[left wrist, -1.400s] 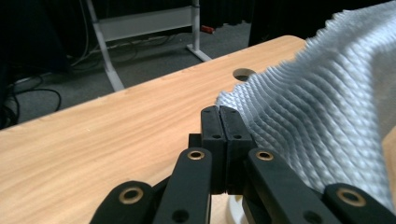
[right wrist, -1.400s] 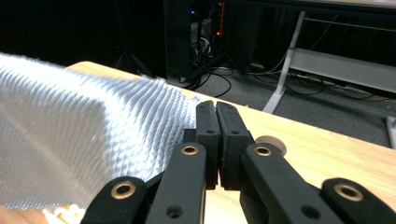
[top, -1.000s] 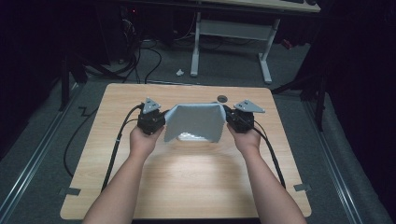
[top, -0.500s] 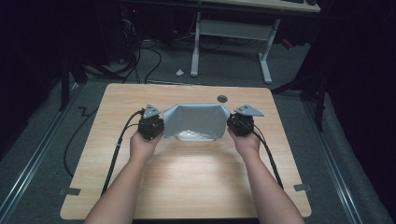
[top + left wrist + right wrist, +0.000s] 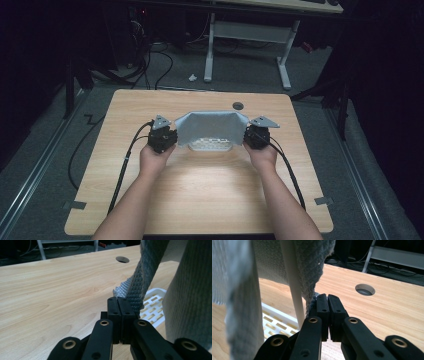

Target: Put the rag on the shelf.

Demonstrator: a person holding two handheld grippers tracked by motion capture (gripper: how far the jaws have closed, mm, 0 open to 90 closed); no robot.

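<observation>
A grey waffle-weave towel (image 5: 211, 128) hangs stretched between my two grippers above the middle of the wooden table (image 5: 200, 200). My left gripper (image 5: 162, 136) is shut on its left corner, and in the left gripper view the closed jaws pinch the towel (image 5: 140, 287) edge at my left gripper (image 5: 117, 307). My right gripper (image 5: 256, 134) is shut on the right corner; the right gripper view shows the towel (image 5: 309, 270) caught at my right gripper (image 5: 325, 305). Under the towel lies a white slotted tray (image 5: 209, 145), partly hidden; the tray (image 5: 152, 307) and tray (image 5: 279, 322) show beneath the cloth.
A round cable hole (image 5: 238, 106) sits in the table near its far edge, also seen as the hole (image 5: 122, 259) and the hole (image 5: 365, 289). Black cables (image 5: 127, 160) trail from both grippers toward the near edge. A desk frame (image 5: 245, 45) stands on the floor beyond.
Both grippers have lowered the towel and drawn it a little toward me, so it now drapes lower over the white tray. Both grips remain shut.
</observation>
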